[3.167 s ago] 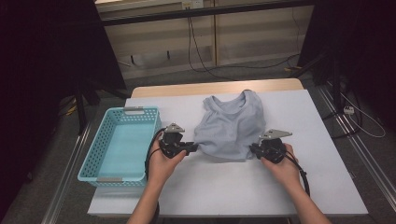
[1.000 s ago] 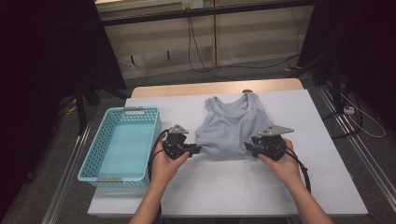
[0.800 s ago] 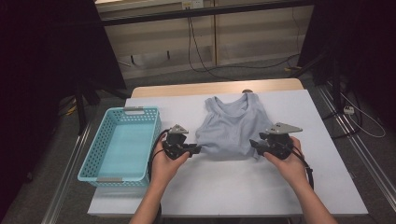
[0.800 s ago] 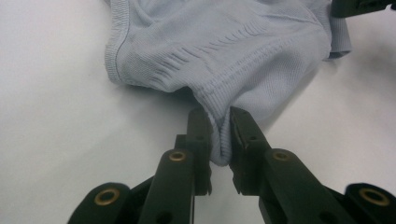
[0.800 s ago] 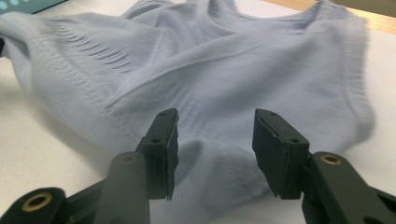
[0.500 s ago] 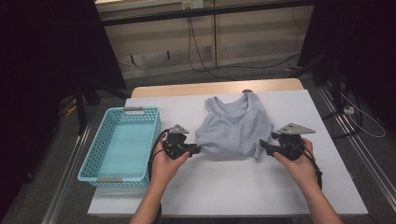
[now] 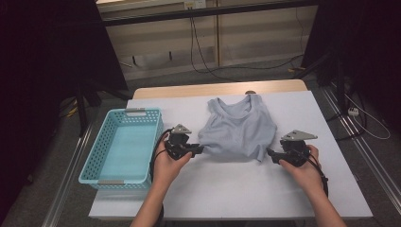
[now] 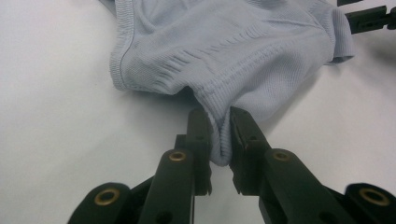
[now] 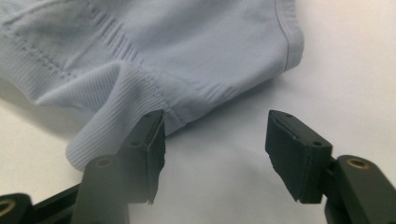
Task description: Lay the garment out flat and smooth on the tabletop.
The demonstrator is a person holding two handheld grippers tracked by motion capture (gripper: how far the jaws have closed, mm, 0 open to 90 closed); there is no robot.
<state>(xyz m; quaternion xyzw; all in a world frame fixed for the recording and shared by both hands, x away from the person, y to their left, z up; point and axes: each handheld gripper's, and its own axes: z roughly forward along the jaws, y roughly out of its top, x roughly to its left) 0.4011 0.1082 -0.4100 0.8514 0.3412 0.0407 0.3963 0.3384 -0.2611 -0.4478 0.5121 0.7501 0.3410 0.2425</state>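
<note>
- A pale blue ribbed tank top (image 7: 239, 127) is found lying flat on the white bench (image 7: 227, 189), about midway between the left and right edges, neckline toward the far edge and hem toward the near edge.
- The left claw (image 8: 219, 140) is seen pinched on the hem's left corner; a fold of ribbed fabric is pressed between the two black pads. In the high view this left claw (image 7: 198, 150) sits at the garment's near-left corner.
- The right claw (image 9: 215, 140) is spread, its jaws having just been opening. No fabric lies between the pads; the hem corner rests against the outside of one jaw only. In the high view the right claw (image 7: 270, 153) is noted just beside the near-right corner of the top.
- A turquoise plastic basket (image 7: 124, 142) stands by the left edge of the bench, apart from the garment.
- Judged stage: the garment appears spread, with one corner let go and the other not yet let go.
- Risk: if the left claw is drawn away while pinched, the hem would be dragged toward the left edge and the flat lay wrinkled or skewed.
- Risk: the hem corner touching the right claw's jaw could be snagged and lifted if that claw is withdrawn sideways rather than straight back.
- Risk: a re-grasp on the right side could miss, since the corner lies outside the jaws; bare bench would be closed on.
- Risk: the far strap lies at the far edge of the white cover; any strong pull could shift it unevenly.
</note>
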